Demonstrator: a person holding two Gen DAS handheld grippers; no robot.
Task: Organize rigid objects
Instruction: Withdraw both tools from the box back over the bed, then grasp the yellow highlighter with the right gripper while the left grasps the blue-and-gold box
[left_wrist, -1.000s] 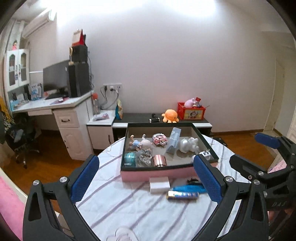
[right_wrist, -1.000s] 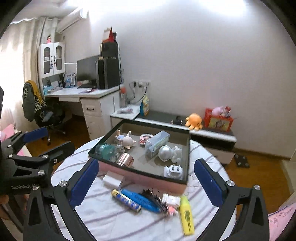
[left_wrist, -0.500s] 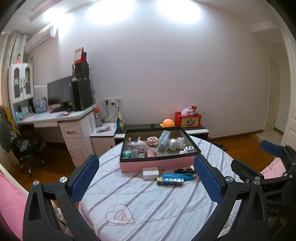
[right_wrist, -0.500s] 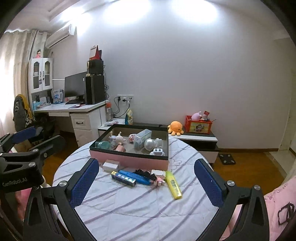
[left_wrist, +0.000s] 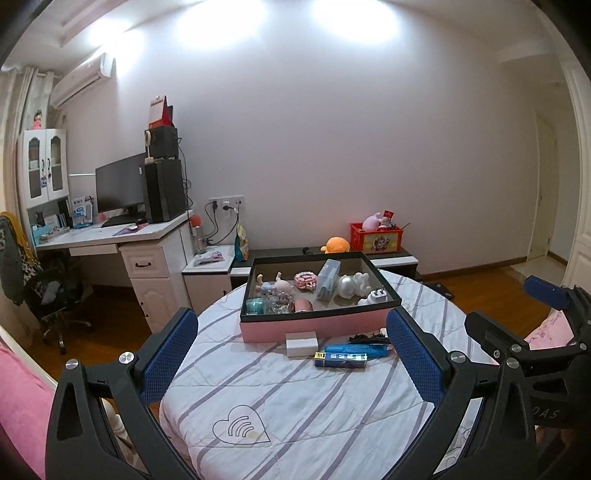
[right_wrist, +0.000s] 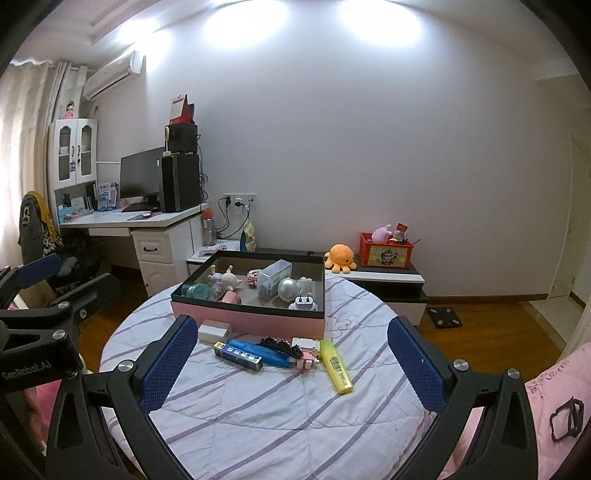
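Note:
A pink box with a black rim (left_wrist: 314, 325) (right_wrist: 258, 320) stands on the round table and holds several small things: figurines, a clear case, a silver ball, a white plug. In front of it lie a white block (left_wrist: 301, 343) (right_wrist: 214, 331), two blue boxes (left_wrist: 347, 356) (right_wrist: 251, 355), a black clip (right_wrist: 276, 345), a pink-white brick toy (right_wrist: 306, 350) and a yellow highlighter (right_wrist: 335, 366). My left gripper (left_wrist: 291, 358) and right gripper (right_wrist: 291, 363) are open and empty, held back from the table, well short of the objects.
The table has a striped white cloth (left_wrist: 288, 402) with a heart logo near its front. A desk with a monitor (left_wrist: 122, 229) stands at the left, a low cabinet with an orange plush (right_wrist: 340, 256) behind. Pink bedding (right_wrist: 554, 406) lies at the right.
Both grippers have pulled back and up from the table; the box and loose items look smaller and farther. Nothing on the table has moved. Both stay open.

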